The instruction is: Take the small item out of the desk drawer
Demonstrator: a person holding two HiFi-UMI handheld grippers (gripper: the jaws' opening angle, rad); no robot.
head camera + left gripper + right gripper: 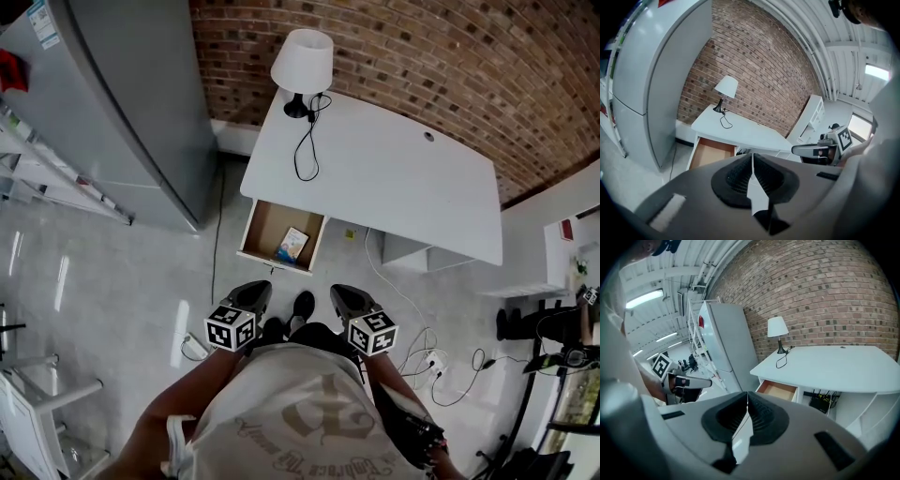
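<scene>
The white desk (pixel 394 178) has its wooden drawer (pixel 264 223) pulled open at the front left. A small blue and orange item (pixel 292 245) lies inside it, toward the right. My left gripper (pixel 253 296) and right gripper (pixel 343 298) hang side by side close to my body, well short of the drawer. Both are shut with nothing between the pads. The left gripper view shows its jaws (pixel 752 158) closed, with the drawer (pixel 711 152) beyond. The right gripper view shows its jaws (pixel 747 398) closed, the drawer (pixel 777 390) ahead; the item is hidden in both.
A white lamp (pixel 302 62) with a black cord stands at the desk's back left corner. A tall grey fridge (pixel 122 103) stands left of the desk, against the brick wall. Cables and a power strip (pixel 433 364) lie on the floor to the right. White shelving (pixel 37 178) is at far left.
</scene>
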